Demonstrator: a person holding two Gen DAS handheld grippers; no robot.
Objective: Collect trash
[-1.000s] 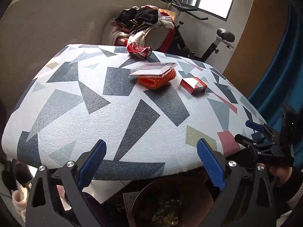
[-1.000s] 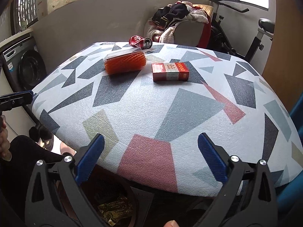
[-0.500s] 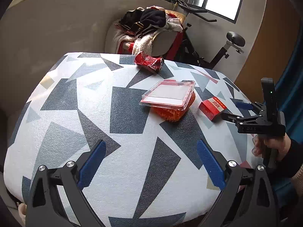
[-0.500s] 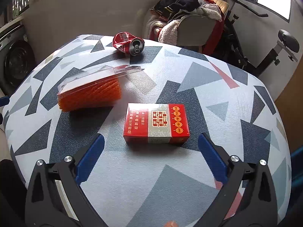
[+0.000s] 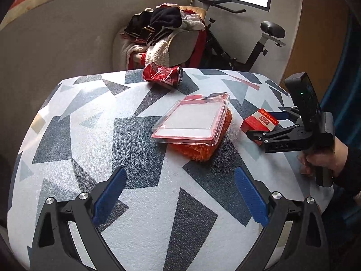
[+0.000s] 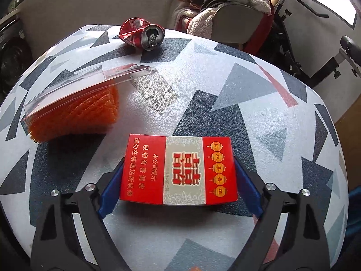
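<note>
A red cigarette box point(image 6: 178, 169) lies flat on the patterned round table point(image 6: 225, 103). My right gripper point(image 6: 179, 164) straddles it; its jaws are closing and the blue pads point(image 6: 110, 187) meet the box's two short ends. The left wrist view shows that right gripper point(image 5: 264, 124) around the box point(image 5: 259, 120), held by a hand. My left gripper point(image 5: 180, 171) stands open over the near table with nothing between its fingers. Ahead of it a clear plastic tray point(image 5: 191, 122) rests on orange mesh point(image 5: 198, 152). A crushed red can point(image 5: 162, 75) lies at the far edge.
Behind the table stands a chair heaped with clothes point(image 5: 167, 31), with an exercise bike point(image 5: 259, 45) to its right. A blue curtain point(image 5: 340, 94) hangs at the right. In the right wrist view the tray point(image 6: 85, 83) and can point(image 6: 141, 33) lie left of the box.
Both grippers came forward from the table's near edge over its top. The right one reached the cigarette box and its jaws narrowed around it. The bin below the edge dropped from view.
</note>
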